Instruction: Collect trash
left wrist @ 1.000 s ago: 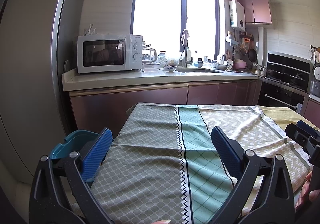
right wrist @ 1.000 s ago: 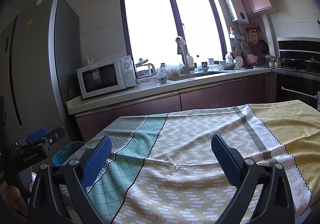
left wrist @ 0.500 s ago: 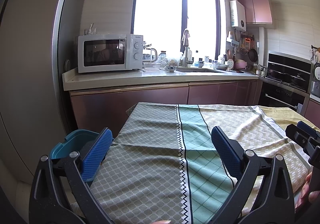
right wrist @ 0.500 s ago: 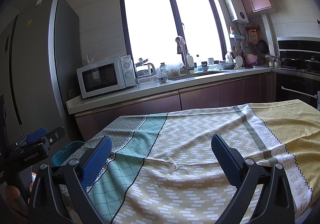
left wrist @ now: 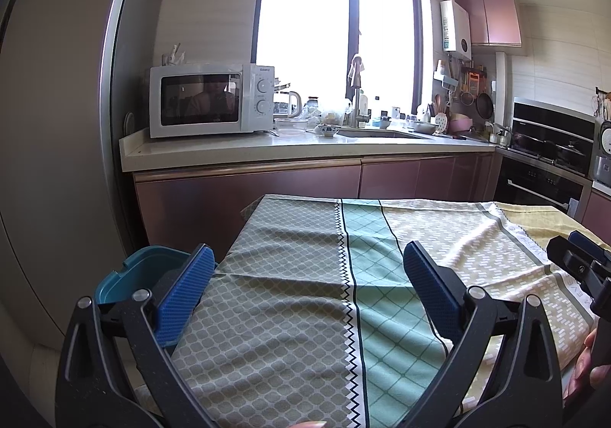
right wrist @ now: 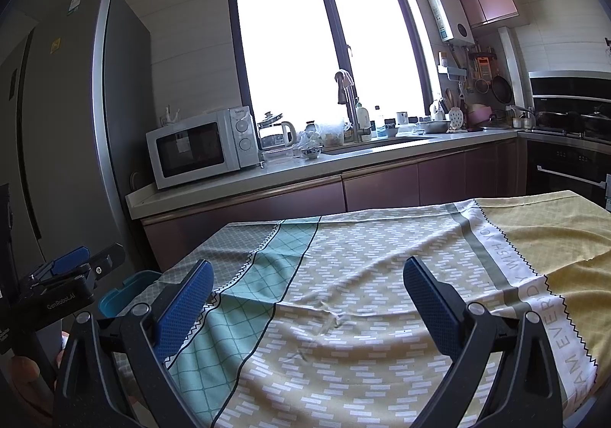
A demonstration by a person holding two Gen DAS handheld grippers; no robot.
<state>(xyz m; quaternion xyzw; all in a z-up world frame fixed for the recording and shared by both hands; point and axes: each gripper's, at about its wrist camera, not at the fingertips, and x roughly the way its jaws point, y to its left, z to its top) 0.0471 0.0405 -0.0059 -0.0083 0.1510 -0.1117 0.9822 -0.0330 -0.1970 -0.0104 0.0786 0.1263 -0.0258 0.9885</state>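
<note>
Both the left gripper (left wrist: 309,285) and the right gripper (right wrist: 307,300) hovered over the tablecloth (left wrist: 305,275) with jaws wide and nothing between them. The teal bin (left wrist: 130,275) sat at nine o'clock, just beside the counter's edge. No trash showed.

Both views sit low over the cloth-covered desk (left wrist: 290,298), each looking forward between its own spread jaws toward the kitchen counter (left wrist: 305,155) and window (right wrist: 324,46). The left wrist camera looks from the desk's left end, close to the teal bin (left wrist: 126,275) beside that edge — the right gripper (left wrist: 576,267) shows at its right margin. The right wrist camera sits further right, angled slightly leftward; the left gripper (right wrist: 72,271) shows at its left margin. Both share the cloth, microwave (right wrist: 202,147), fridge (right wrist: 65,122) and sink area.
</note>
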